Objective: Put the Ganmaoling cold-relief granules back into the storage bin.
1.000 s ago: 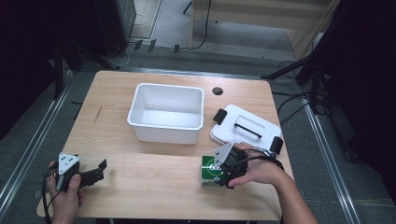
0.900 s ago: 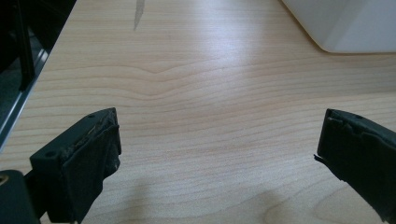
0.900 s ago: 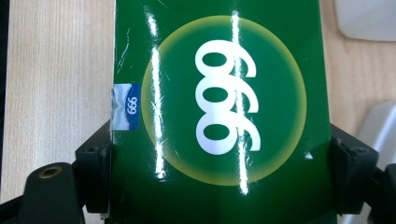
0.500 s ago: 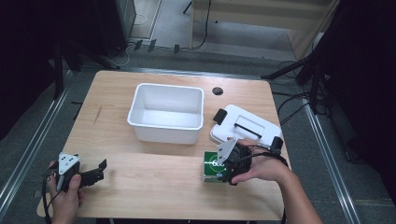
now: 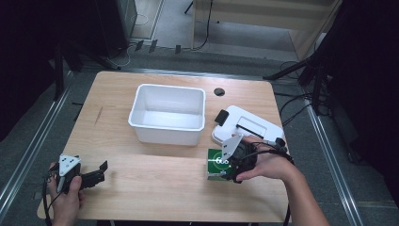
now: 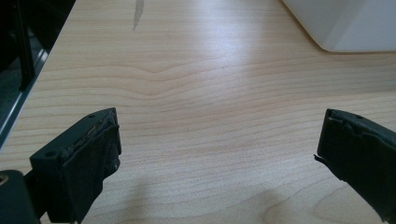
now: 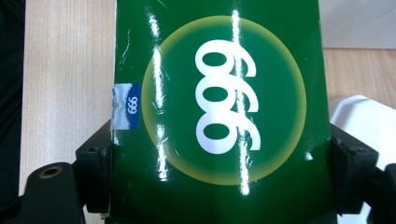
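Observation:
A glossy green box (image 7: 219, 107) marked "999" in a yellow circle lies between my right gripper's (image 7: 219, 158) jaws, which press on both its sides. In the high view the green box (image 5: 216, 164) sits on the table's front right, with my right gripper (image 5: 235, 162) and hand over it. My left gripper (image 5: 96, 175) rests at the front left corner, held in a hand. In its own view my left gripper (image 6: 217, 140) stands open wide over bare wood.
A white empty tub (image 5: 168, 114) stands mid-table; its corner (image 6: 345, 23) shows far ahead of the left jaws. A white lid (image 5: 247, 125) with black clips lies right of the tub, just behind the box. A small black hole (image 5: 219, 91) marks the tabletop. Table edges are close at front.
The right hand and gripper have shifted slightly toward the lid, staying on the green box. The left gripper has not moved.

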A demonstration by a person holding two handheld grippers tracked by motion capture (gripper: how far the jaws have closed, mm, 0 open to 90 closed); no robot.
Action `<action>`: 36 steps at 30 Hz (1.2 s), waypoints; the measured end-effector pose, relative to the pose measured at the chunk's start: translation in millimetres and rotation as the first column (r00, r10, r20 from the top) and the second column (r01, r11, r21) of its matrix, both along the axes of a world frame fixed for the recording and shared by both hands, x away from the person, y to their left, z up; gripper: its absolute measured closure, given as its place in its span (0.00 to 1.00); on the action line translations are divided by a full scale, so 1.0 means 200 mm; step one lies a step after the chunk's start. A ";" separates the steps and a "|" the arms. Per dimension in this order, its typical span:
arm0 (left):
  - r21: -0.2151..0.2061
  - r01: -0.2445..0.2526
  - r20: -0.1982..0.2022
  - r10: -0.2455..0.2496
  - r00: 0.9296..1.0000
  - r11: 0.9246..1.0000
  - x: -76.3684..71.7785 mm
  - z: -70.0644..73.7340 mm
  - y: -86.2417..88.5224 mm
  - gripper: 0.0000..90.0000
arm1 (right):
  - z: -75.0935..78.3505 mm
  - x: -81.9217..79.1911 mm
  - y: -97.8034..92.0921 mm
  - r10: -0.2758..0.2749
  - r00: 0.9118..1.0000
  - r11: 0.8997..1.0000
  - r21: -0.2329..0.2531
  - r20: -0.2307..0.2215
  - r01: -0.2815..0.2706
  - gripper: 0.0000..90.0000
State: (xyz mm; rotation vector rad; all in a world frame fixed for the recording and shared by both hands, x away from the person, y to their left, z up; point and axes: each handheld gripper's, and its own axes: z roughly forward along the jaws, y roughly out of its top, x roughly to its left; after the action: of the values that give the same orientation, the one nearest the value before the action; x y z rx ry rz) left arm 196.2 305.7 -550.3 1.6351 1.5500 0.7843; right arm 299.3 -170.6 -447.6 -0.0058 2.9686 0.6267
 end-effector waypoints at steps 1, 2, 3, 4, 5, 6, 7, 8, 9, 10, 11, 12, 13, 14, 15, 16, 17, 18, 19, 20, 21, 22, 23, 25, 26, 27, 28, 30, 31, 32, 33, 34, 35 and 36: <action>0.000 0.000 0.000 0.000 1.000 1.000 0.00 0.00 0.00 0.00 | 0.01 0.00 0.00 -0.003 1.000 1.000 0.000 0.000 0.003 0.19; 0.001 -0.001 0.001 0.001 1.000 1.000 0.00 0.00 0.00 0.00 | 0.01 0.01 -0.01 -0.001 1.000 1.000 0.004 -0.002 0.001 0.19; 0.001 -0.001 0.001 0.001 1.000 1.000 0.00 0.00 0.00 0.00 | 0.02 0.01 -0.01 -0.001 1.000 1.000 0.008 0.004 0.001 0.19; 0.001 -0.001 0.001 0.001 1.000 1.000 0.00 0.00 0.00 0.00 | 0.02 0.01 -0.01 -0.003 1.000 1.000 0.006 0.001 0.003 0.19; 0.000 -0.001 0.001 0.001 1.000 1.000 0.00 0.00 0.00 0.00 | 0.03 0.01 -0.01 -0.006 1.000 1.000 0.004 0.003 0.006 0.19; 0.002 -0.001 0.001 0.001 1.000 1.000 0.00 0.00 0.00 0.00 | 0.03 0.01 -0.01 -0.005 1.000 1.000 0.003 0.002 0.005 0.19; 0.001 -0.001 0.000 0.001 1.000 1.000 0.00 0.00 0.00 0.00 | 0.04 0.01 -0.01 -0.005 1.000 1.000 0.003 0.005 0.005 0.19; 0.001 -0.002 0.001 0.002 1.000 1.000 0.00 0.00 0.00 0.00 | 0.04 0.01 -0.01 -0.005 1.000 1.000 0.003 0.004 0.005 0.19; 0.000 -0.002 0.001 0.002 1.000 1.000 0.00 0.00 0.00 0.00 | 0.05 0.01 -0.01 -0.006 1.000 1.000 0.003 0.004 0.006 0.19; 0.001 -0.002 0.002 0.002 1.000 1.000 0.00 0.00 0.00 0.00 | 0.05 0.02 -0.01 -0.003 1.000 1.000 0.005 0.010 0.003 0.19; 0.000 -0.003 0.002 0.003 1.000 1.000 0.00 0.00 0.00 0.00 | 0.06 0.02 -0.01 -0.002 1.000 1.000 0.005 0.011 0.002 0.19; 0.000 -0.003 0.003 0.003 1.000 1.000 0.00 0.00 0.00 0.00 | 0.06 0.02 -0.01 -0.002 1.000 1.000 0.006 0.008 0.002 0.19; 0.000 -0.002 0.002 0.002 1.000 1.000 0.00 0.00 0.00 0.00 | 0.07 0.02 -0.01 -0.001 1.000 1.000 0.008 0.013 0.001 0.19; 0.000 -0.001 0.002 0.001 1.000 1.000 0.00 0.00 0.00 0.00 | 0.08 0.03 -0.01 -0.004 1.000 1.000 0.008 0.012 0.003 0.19; 0.002 0.000 0.002 0.000 1.000 1.000 0.00 0.00 0.00 0.00 | 0.08 0.03 -0.02 -0.007 1.000 1.000 0.008 0.013 0.007 0.19; 0.001 0.001 0.002 -0.001 1.000 1.000 0.00 0.00 0.00 0.00 | 0.09 0.03 -0.02 -0.009 1.000 1.000 0.011 0.018 0.009 0.19; 0.000 0.001 0.002 -0.001 1.000 1.000 0.00 0.00 0.00 0.00 | 0.10 0.03 -0.02 -0.008 1.000 1.000 0.014 0.017 0.007 0.19; 0.000 0.000 0.002 0.000 1.000 1.000 0.00 0.00 0.00 0.00 | 0.10 0.03 -0.02 -0.008 1.000 1.000 0.014 0.018 0.008 0.19; 0.001 0.001 0.003 -0.001 1.000 1.000 0.00 0.00 0.00 0.00 | 0.11 0.04 -0.02 -0.010 1.000 1.000 0.014 0.019 0.010 0.19; 0.001 0.001 0.003 -0.001 1.000 1.000 0.00 0.00 0.00 0.00 | 0.12 0.04 -0.02 -0.011 1.000 1.000 0.012 0.016 0.011 0.19; 0.001 0.001 0.003 -0.001 1.000 1.000 0.00 0.00 0.00 0.00 | 0.12 0.04 -0.02 -0.012 1.000 1.000 0.012 0.017 0.012 0.19; 0.002 0.001 0.003 -0.001 1.000 1.000 0.00 0.00 0.00 0.00 | 0.13 0.04 -0.02 -0.011 1.000 1.000 0.010 0.016 0.011 0.19; 0.002 0.001 0.002 -0.001 1.000 1.000 0.00 0.00 0.00 0.00 | 0.14 0.04 -0.02 -0.013 1.000 1.000 0.012 0.017 0.013 0.19; 0.001 0.000 0.003 0.000 1.000 1.000 0.00 0.00 0.00 0.00 | 0.16 0.05 -0.02 -0.013 1.000 1.000 0.011 0.019 0.012 0.19; 0.002 0.000 0.003 0.000 1.000 1.000 0.00 0.00 0.00 0.00 | 0.16 0.05 -0.01 -0.010 1.000 1.000 0.016 0.025 0.009 0.19; 0.002 0.001 0.003 -0.001 1.000 1.000 0.00 0.00 0.00 0.00 | 0.17 0.05 -0.01 -0.009 1.000 1.000 0.016 0.025 0.009 0.19; 0.002 0.000 0.003 0.000 1.000 1.000 0.00 0.00 0.00 0.00 | 0.18 0.05 -0.01 -0.014 1.000 1.000 0.014 0.022 0.014 0.19; 0.002 0.000 0.003 0.000 1.000 1.000 0.00 0.00 0.00 0.00 | 0.19 0.06 -0.01 -0.014 0.999 1.000 0.019 0.029 0.013 0.19; 0.002 0.000 0.003 0.000 1.000 1.000 0.00 0.00 0.00 0.00 | 0.19 0.06 -0.01 -0.008 1.000 1.000 0.022 0.028 0.008 0.19; 0.002 0.001 0.003 -0.001 1.000 1.000 0.00 0.00 0.00 0.00 | 0.20 0.06 -0.01 -0.012 1.000 1.000 0.022 0.027 0.011 0.19; 0.002 0.001 0.003 -0.001 1.000 1.000 0.00 0.00 0.00 0.00 | 0.20 0.07 -0.01 -0.008 1.000 1.000 0.025 0.026 0.007 0.19; 0.002 0.000 0.003 0.000 1.000 1.000 0.00 0.00 0.00 0.00 | 0.21 0.07 -0.01 -0.008 1.000 1.000 0.023 0.026 0.007 0.19; 0.003 0.000 0.003 0.000 1.000 1.000 0.00 0.00 0.00 0.00 | 0.21 0.07 0.00 -0.011 1.000 1.000 0.022 0.026 0.010 0.19; 0.002 0.000 0.004 0.000 1.000 1.000 0.00 0.00 0.00 0.00 | 0.21 0.07 0.00 -0.013 1.000 1.000 0.021 0.024 0.012 0.19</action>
State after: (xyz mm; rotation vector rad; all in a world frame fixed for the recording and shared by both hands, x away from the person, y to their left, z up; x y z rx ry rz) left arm 196.2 305.3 -550.5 1.6341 1.5472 0.7894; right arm 313.5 -171.3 -404.7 0.0070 2.9366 0.6509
